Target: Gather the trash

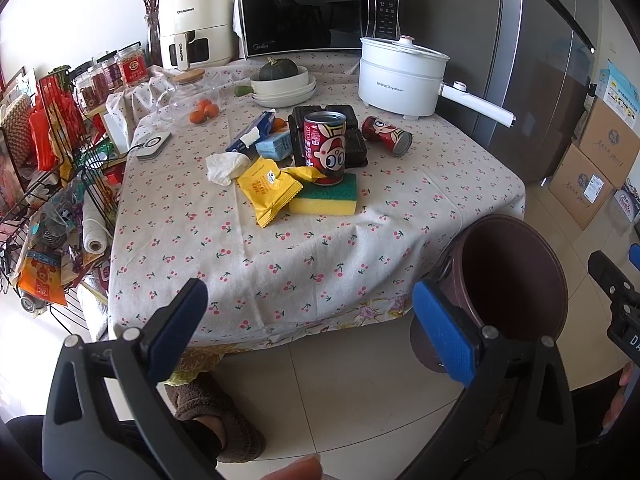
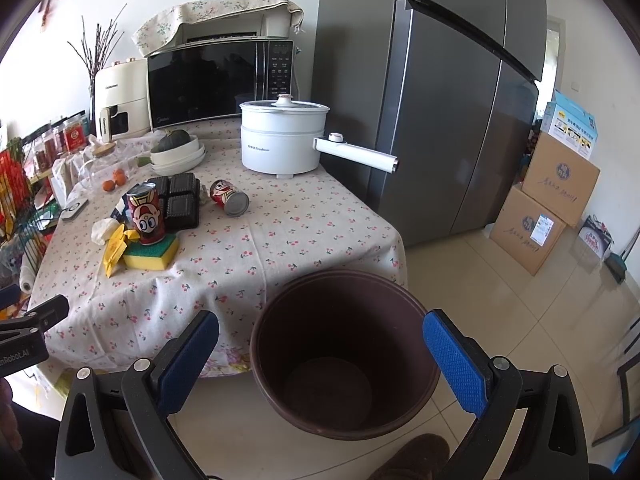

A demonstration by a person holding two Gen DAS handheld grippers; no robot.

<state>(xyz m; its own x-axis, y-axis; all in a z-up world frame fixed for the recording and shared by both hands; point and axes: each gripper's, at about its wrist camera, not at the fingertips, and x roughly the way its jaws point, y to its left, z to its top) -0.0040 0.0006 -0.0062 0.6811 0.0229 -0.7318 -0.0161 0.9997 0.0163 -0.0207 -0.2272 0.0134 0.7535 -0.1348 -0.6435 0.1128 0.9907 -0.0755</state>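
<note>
Tools both gaping and empty, left tool (image 1: 308,320) and right tool (image 2: 320,344) short of the tabletop (image 1: 280,256), brown bin (image 2: 344,356) on the floor under the right one; upright can (image 1: 325,148) at 12 o'clock looks light, stiff, slick, so I'd pinch mid-body.

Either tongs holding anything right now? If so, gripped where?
Nothing held. Left tongs and right tongs are both open and empty; the brown bin stands on the floor beyond them, ungripped.
</note>
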